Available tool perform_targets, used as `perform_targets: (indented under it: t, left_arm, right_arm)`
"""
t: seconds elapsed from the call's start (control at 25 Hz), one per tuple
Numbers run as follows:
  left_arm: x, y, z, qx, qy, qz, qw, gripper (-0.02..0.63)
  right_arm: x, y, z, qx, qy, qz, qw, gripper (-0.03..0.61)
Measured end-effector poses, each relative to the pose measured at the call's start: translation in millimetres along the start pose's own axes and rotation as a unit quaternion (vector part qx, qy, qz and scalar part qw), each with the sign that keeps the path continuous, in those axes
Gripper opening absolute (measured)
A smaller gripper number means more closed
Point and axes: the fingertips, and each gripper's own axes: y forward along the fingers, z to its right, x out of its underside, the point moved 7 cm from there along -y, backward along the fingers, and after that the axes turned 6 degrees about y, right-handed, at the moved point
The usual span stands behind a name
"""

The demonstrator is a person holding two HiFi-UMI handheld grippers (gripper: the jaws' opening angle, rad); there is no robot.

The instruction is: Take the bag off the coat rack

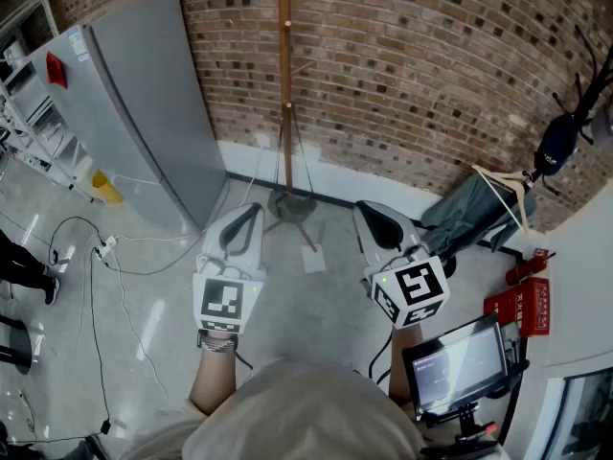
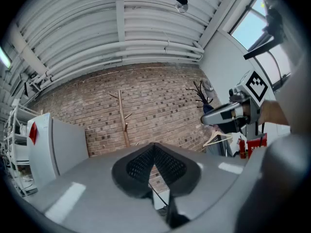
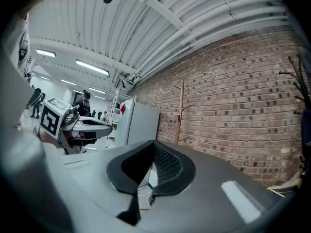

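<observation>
A wooden coat rack (image 1: 284, 75) stands against the brick wall, seen also in the left gripper view (image 2: 122, 118) and the right gripper view (image 3: 180, 111). Thin straps run down from a low peg to a dark bag (image 1: 291, 205) that hangs near the rack's foot. My left gripper (image 1: 245, 220) and my right gripper (image 1: 377, 219) are side by side, a short way in front of the rack, both shut and empty. The left gripper's (image 2: 154, 148) jaws meet, and so do the right gripper's (image 3: 154, 145). The jaws hide most of the bag in both gripper views.
A tall grey cabinet (image 1: 144, 113) leans at the left, with cables (image 1: 96, 257) on the floor beside it. A white sheet (image 1: 313, 259) lies near the rack's foot. At the right are a grey garment on a hanger (image 1: 474, 214), a black stand (image 1: 565, 132) and a screen (image 1: 458, 362).
</observation>
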Motion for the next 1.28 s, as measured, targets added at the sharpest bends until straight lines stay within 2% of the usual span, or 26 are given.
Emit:
perform_targets:
  t: [0.4, 0.92, 1.28]
  left_arm:
    - [16, -7, -24, 0.017, -0.002, -0.001, 0.9998, 0.0]
    - [40, -22, -51, 0.049, -0.015, -0.001, 0.9987, 0.0]
    - [53, -10, -54, 0.059, -0.024, -0.002, 0.9979, 0.0]
  right_arm:
    - [4, 20, -25, -0.013, 0.041, 0.011, 0.999, 0.002]
    - [5, 38, -65, -0.015, 0.056, 0.009, 0.998, 0.002]
    - [14, 50, -63, -0.019, 0.05, -0.011, 0.999, 0.002]
